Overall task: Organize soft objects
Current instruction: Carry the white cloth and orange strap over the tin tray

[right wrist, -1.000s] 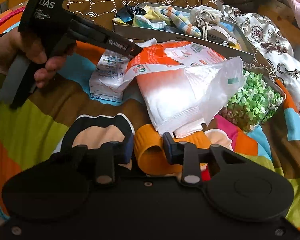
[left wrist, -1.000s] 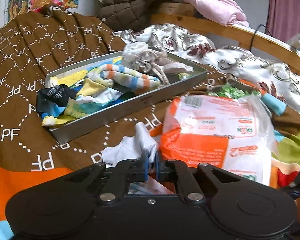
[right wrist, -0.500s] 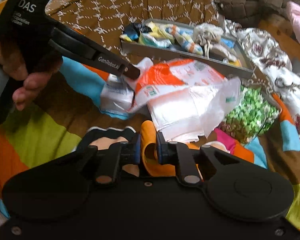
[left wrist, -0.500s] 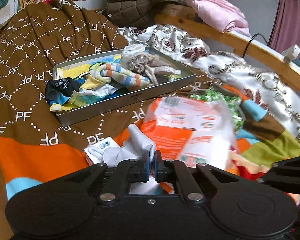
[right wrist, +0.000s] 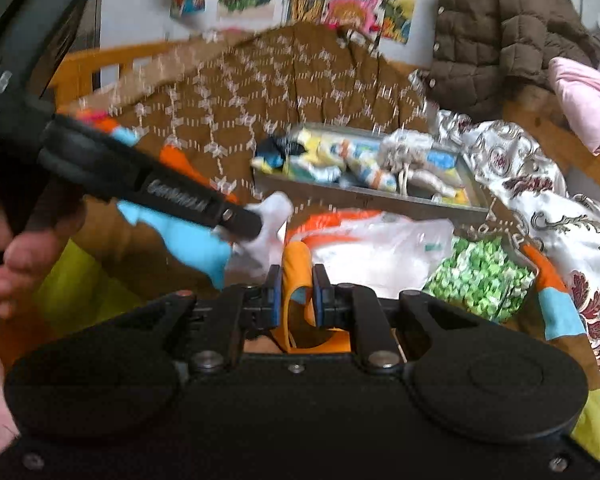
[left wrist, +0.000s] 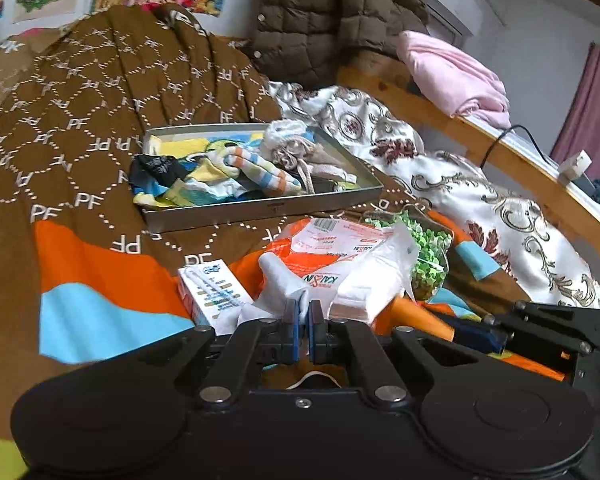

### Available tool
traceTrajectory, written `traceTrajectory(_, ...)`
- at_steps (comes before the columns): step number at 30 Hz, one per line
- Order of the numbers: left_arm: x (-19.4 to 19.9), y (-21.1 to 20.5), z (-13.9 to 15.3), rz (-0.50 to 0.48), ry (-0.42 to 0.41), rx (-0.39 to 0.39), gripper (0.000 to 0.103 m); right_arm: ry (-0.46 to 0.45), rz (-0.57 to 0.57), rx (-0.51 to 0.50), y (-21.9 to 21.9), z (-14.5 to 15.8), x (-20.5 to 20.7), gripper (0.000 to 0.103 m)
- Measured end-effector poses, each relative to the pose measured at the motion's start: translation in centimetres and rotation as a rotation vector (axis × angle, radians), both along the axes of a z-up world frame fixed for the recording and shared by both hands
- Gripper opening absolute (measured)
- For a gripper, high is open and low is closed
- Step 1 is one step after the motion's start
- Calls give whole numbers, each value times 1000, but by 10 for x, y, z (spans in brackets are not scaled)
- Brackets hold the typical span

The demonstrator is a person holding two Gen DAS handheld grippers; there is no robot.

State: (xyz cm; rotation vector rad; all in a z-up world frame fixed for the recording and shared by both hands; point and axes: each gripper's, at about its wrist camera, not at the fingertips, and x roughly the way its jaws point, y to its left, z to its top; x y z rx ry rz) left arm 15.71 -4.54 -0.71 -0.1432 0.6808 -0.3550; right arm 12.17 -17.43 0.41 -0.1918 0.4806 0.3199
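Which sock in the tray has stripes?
The orange, blue and white striped sock lying across the middle of the grey metal tray. The black sock at its left end is plain.

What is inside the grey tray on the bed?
The grey tray holds soft items: a striped sock, a black cloth and a beige drawstring pouch. They cover its bottom.

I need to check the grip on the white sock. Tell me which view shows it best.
The left wrist view: the white sock is sharp, pinched in the shut left gripper. The right wrist view shows it blurred at the tip of that gripper.
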Motion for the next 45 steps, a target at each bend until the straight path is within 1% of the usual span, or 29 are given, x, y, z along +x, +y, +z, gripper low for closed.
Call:
traceTrajectory(7,-20,0,14,25,-14,-6,3,-83,16,130,-22,16,-12,9)
traceTrajectory(10,-30,2,21,32,-30,-12,3,-117,12,149,-25,17,-14,9)
traceTrajectory(16,-46,8,26,44,-48,-29,3,-188,2,175,-37,20,-31,9)
traceTrajectory(21,-54,13,27,47,-67,-39,3,-198,5,176,-33,19,-44,9)
traceTrajectory(27,-53,17,23,54,-73,-56,4,-201,18,208,-33,19,-44,9)
traceTrajectory(32,-38,21,23,63,-80,-52,4,-202,35,208,-30,19,-41,9)
traceTrajectory(34,-26,25,26,68,-95,-50,4,-201,40,208,-23,20,-31,9)
traceTrajectory(36,-13,28,30,75,-109,-65,4,-202,50,209,-20,23,-22,9)
traceTrajectory(38,3,31,34,78,-123,-76,4,-202,56,216,-17,27,-12,9)
traceTrajectory(41,28,33,38,79,-158,-72,4,-196,68,219,-13,30,9,9)
traceTrajectory(45,65,43,39,85,-193,-101,4,-183,83,197,-4,35,42,9)
